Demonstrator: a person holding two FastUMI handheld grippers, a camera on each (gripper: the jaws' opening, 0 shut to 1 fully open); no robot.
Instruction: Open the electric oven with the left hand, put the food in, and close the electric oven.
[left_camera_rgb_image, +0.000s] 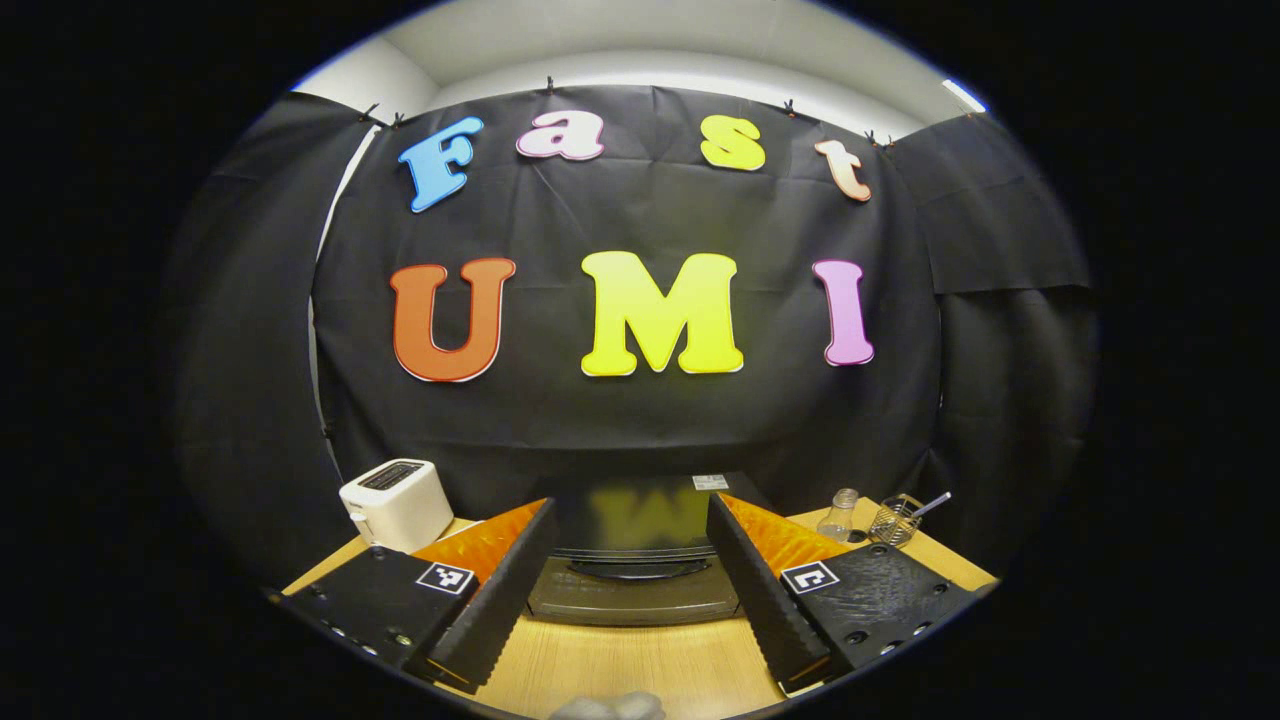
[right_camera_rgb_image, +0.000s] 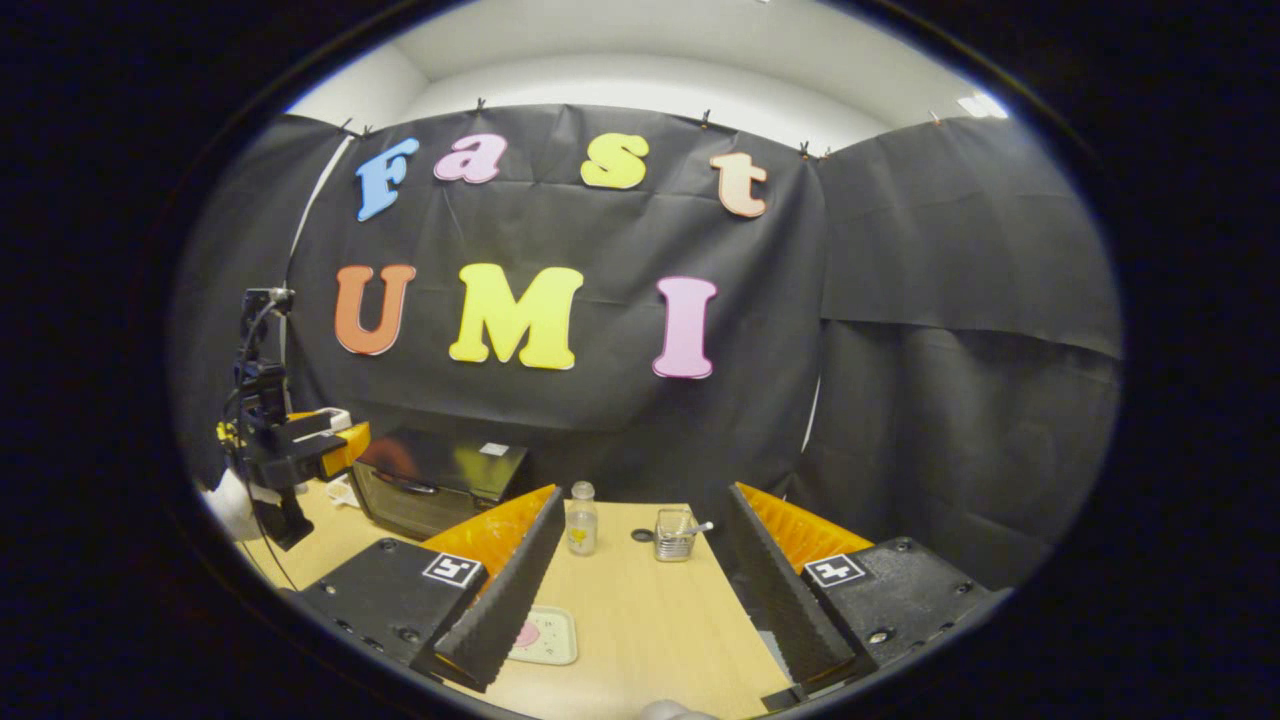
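The black electric oven (left_camera_rgb_image: 635, 590) sits on the wooden table straight ahead in the left gripper view, its door shut and the handle (left_camera_rgb_image: 640, 569) across the front. My left gripper (left_camera_rgb_image: 630, 520) is open, its fingers framing the oven a short way in front of it. In the right gripper view the oven (right_camera_rgb_image: 440, 480) stands at the back left, and the left gripper (right_camera_rgb_image: 300, 445) hovers near its left side, held by a gloved hand (right_camera_rgb_image: 232, 508). My right gripper (right_camera_rgb_image: 645, 540) is open and holds nothing. A pale square plate (right_camera_rgb_image: 553, 637) with pink food (right_camera_rgb_image: 527, 634) lies just below its left finger.
A white toaster (left_camera_rgb_image: 397, 503) stands left of the oven. Right of the oven are a small clear bottle (right_camera_rgb_image: 581, 520), a dark lid (right_camera_rgb_image: 640, 536) and a glass jar with a spoon (right_camera_rgb_image: 675, 535). Bare tabletop (right_camera_rgb_image: 650, 620) lies between the right gripper's fingers.
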